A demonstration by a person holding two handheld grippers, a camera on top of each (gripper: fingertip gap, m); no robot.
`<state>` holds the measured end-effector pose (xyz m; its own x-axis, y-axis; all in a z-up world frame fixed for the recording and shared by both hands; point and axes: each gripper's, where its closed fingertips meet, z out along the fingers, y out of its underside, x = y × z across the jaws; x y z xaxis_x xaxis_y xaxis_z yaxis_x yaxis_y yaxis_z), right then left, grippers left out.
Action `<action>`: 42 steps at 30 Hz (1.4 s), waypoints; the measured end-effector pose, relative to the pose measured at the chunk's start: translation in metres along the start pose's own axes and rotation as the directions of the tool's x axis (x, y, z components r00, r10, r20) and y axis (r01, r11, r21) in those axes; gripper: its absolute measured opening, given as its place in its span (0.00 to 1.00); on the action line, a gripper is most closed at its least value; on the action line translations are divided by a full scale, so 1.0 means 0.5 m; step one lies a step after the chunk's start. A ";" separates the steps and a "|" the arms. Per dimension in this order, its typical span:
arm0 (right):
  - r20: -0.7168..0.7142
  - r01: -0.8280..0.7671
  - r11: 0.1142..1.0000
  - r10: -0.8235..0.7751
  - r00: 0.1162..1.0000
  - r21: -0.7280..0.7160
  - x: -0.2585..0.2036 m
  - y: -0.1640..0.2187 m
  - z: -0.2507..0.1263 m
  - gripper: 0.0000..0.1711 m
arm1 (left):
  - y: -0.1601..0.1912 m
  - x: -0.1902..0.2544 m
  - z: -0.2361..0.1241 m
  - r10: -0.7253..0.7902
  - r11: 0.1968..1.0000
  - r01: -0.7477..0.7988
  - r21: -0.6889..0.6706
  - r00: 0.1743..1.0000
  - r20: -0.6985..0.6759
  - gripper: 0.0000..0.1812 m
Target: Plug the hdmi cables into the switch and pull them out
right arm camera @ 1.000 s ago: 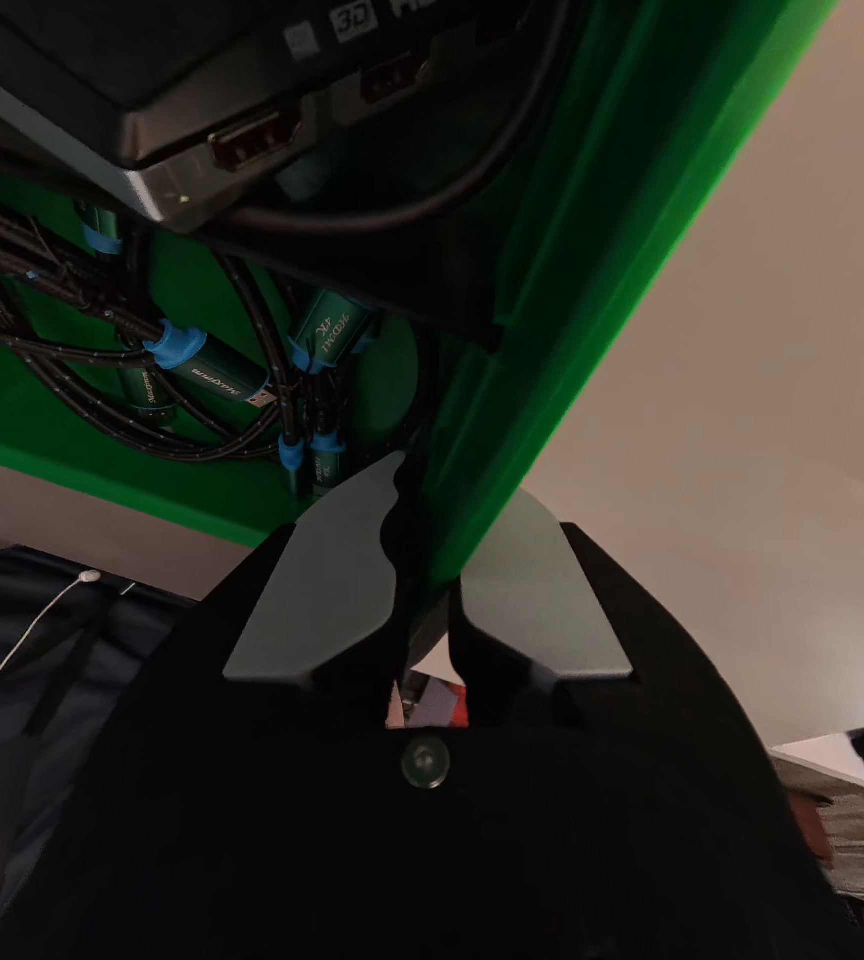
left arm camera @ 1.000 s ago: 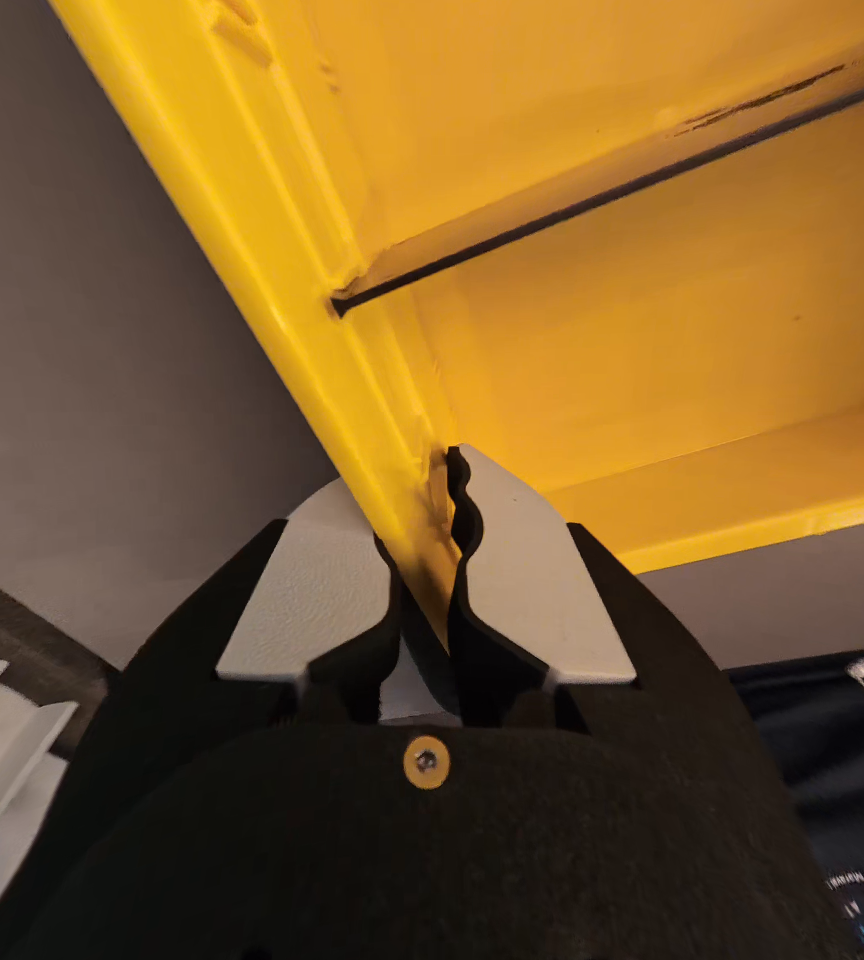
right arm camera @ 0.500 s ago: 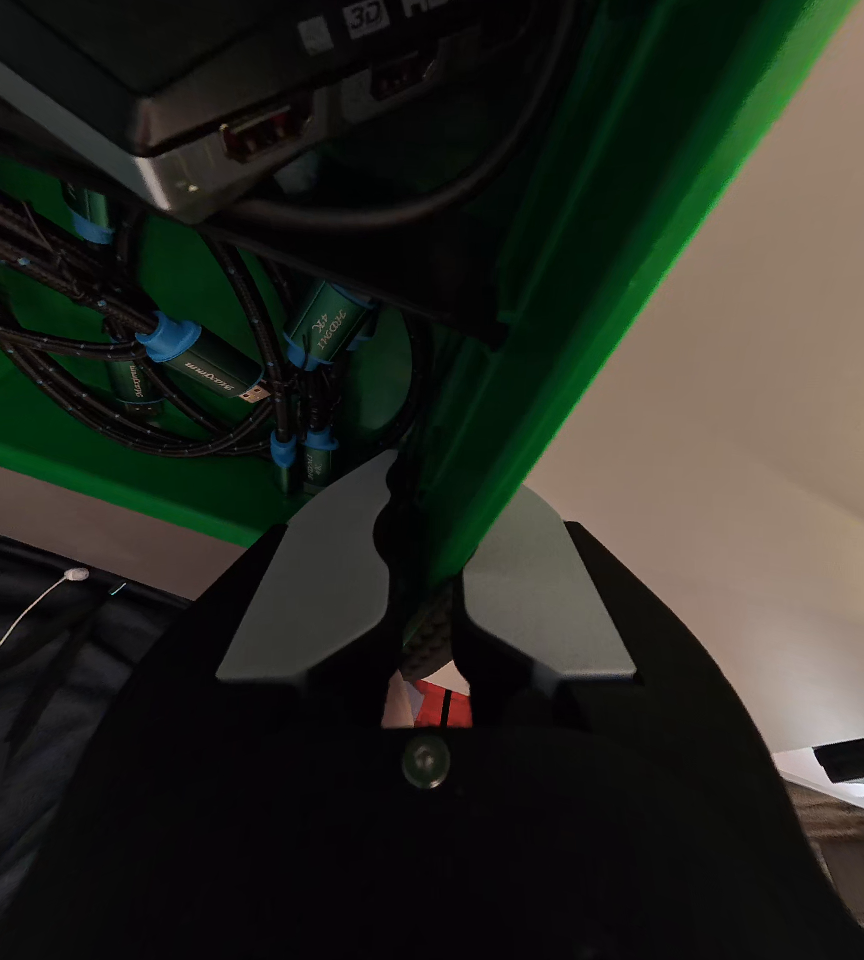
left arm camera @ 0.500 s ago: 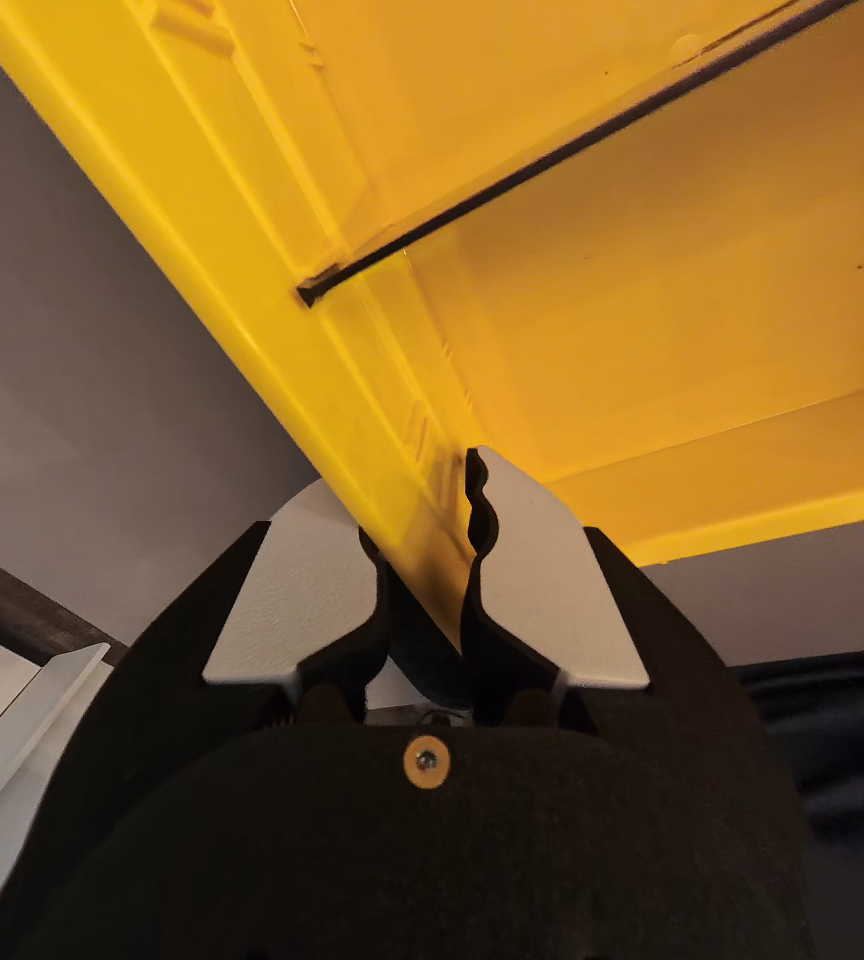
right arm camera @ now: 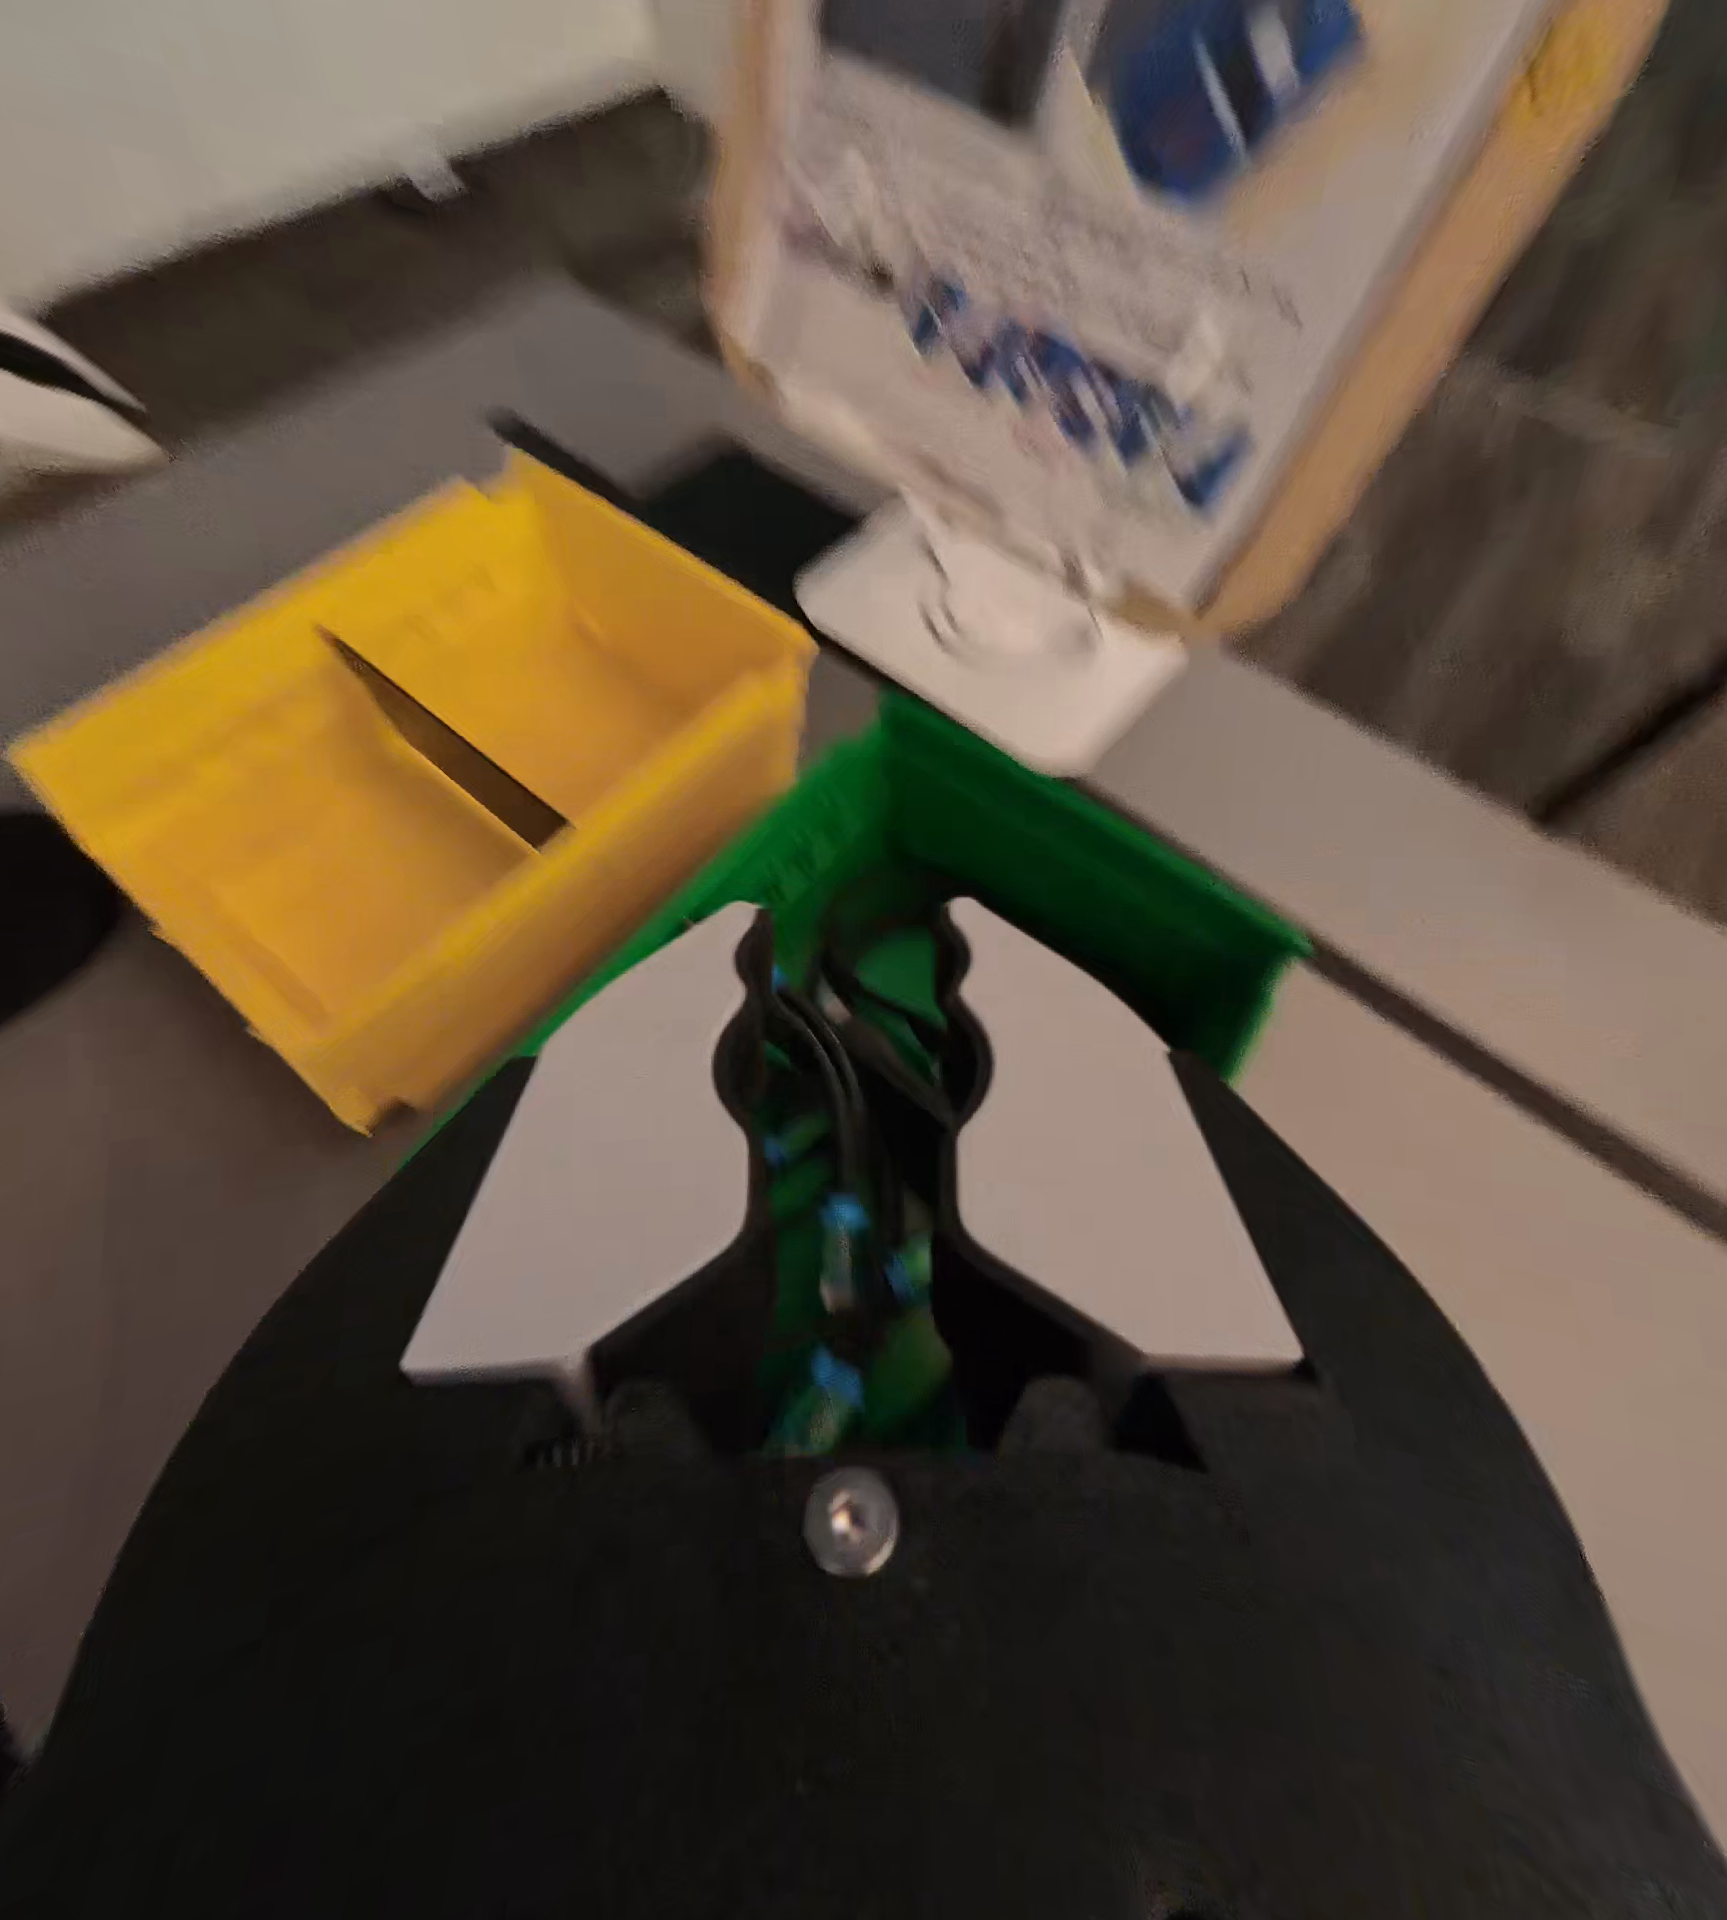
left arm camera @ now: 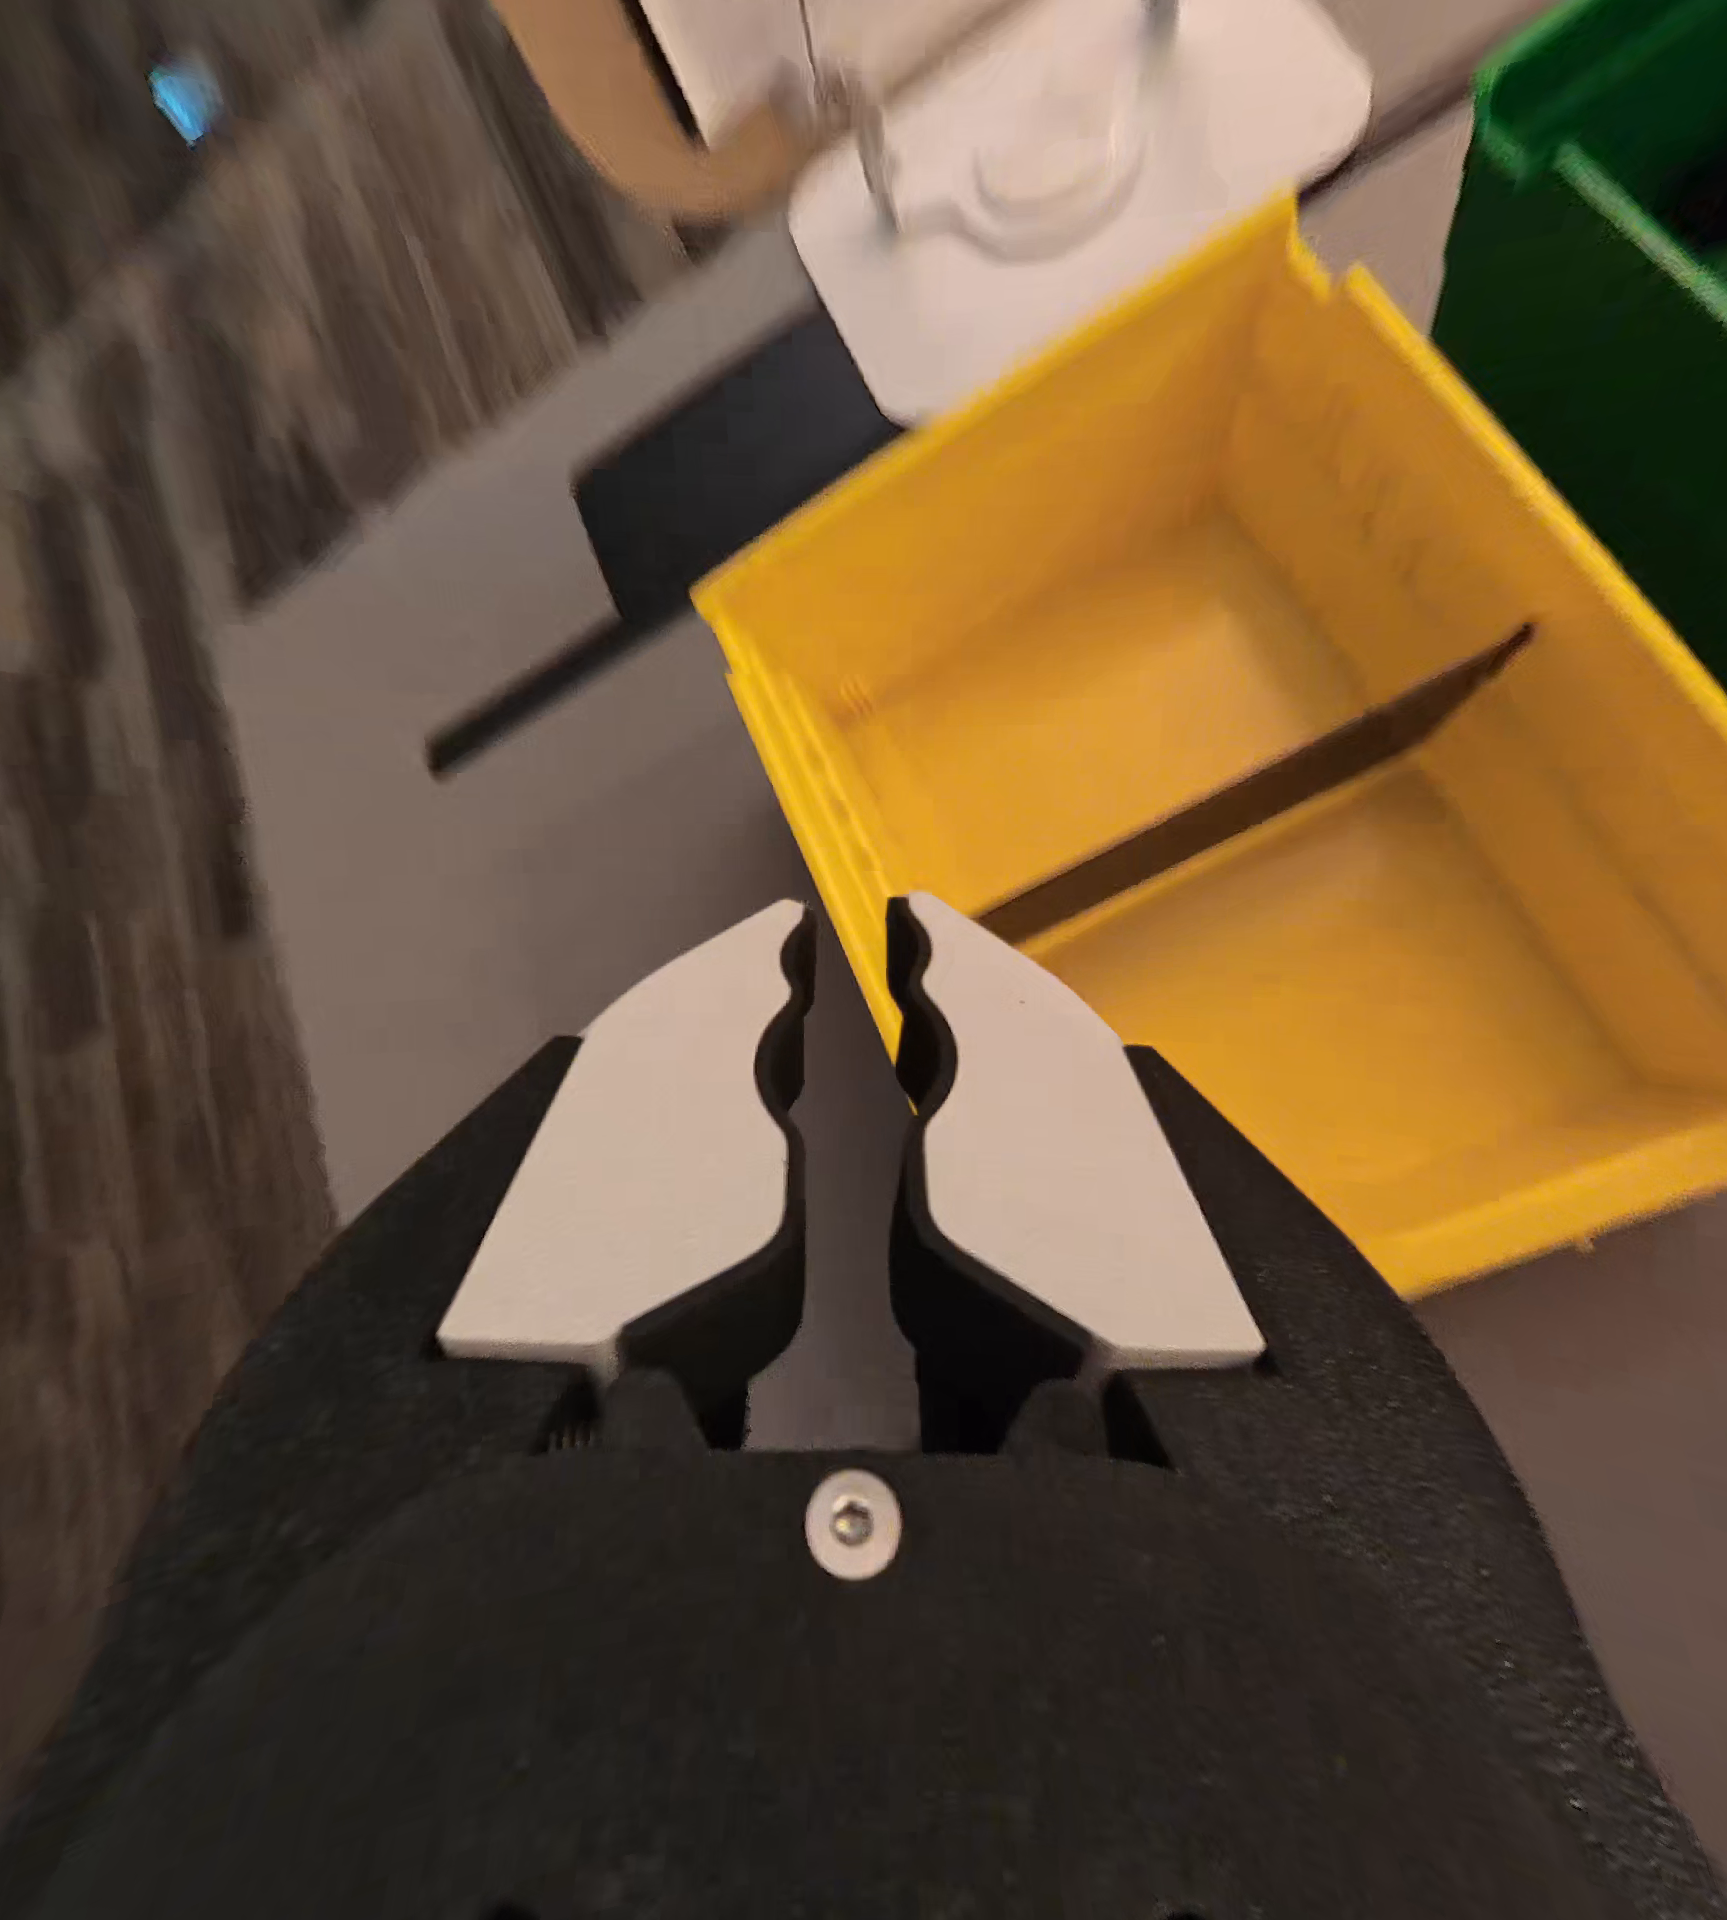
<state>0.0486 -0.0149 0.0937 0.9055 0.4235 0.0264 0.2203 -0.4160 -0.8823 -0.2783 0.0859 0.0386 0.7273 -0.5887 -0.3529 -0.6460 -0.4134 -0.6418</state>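
Cables point(right arm camera: 843, 1174) lie in green bin point(right arm camera: 1067, 831), directly beneath right gripper point(right arm camera: 851, 935), parted and empty; left gripper point(left arm camera: 851, 914), slightly parted and empty, sits off yellow bin point(left arm camera: 1254, 831) beside it; switch unseen.

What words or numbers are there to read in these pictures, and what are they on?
White card with blue print, above its white stand: there is writing, but it is too blurred to read.
Green cable plugs in the green bin: too blurred to tell if they bear any print.
Yellow bin: no writing seen.
So no text can be quoted.
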 end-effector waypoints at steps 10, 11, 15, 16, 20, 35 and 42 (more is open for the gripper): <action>0.202 -0.031 0.998 0.019 0.979 0.059 -0.184 -0.025 0.199 0.28 | -0.077 -0.024 -0.029 0.253 0.943 -0.319 0.095 0.871 0.422 0.10; 0.196 -0.039 0.999 0.033 0.980 0.027 -0.191 -0.020 0.226 0.27 | -0.080 -0.026 -0.031 0.262 0.937 -0.335 0.094 0.857 0.443 0.10; 0.131 -0.032 0.990 0.050 0.990 -0.137 -0.201 0.012 0.319 0.26 | -0.087 -0.038 -0.043 0.249 0.932 -0.341 0.122 0.847 0.470 0.11; 0.107 -0.035 0.985 0.054 0.993 -0.167 -0.197 0.017 0.337 0.25 | -0.087 -0.040 -0.047 0.244 0.931 -0.340 0.131 0.849 0.470 0.11; 0.081 -0.118 0.944 0.150 0.985 -0.309 -0.198 0.047 0.385 0.24 | -0.082 -0.046 -0.055 0.226 0.936 -0.319 0.148 0.868 0.442 0.11; -0.122 -0.222 0.750 0.187 0.975 -0.623 -0.168 0.136 0.458 0.21 | -0.085 -0.023 -0.058 0.248 0.926 -0.332 0.177 0.892 0.378 0.11; -0.244 -0.387 0.536 0.320 0.916 -0.751 -0.167 0.201 0.504 0.13 | -0.081 -0.025 -0.055 0.249 0.928 -0.328 0.174 0.898 0.363 0.11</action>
<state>-0.0961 0.1109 -0.1157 0.9879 0.0588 -0.1435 0.0401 -0.9907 -0.1300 -0.2675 0.0909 0.0877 0.5761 -0.3791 -0.7242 -0.7981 -0.0695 -0.5985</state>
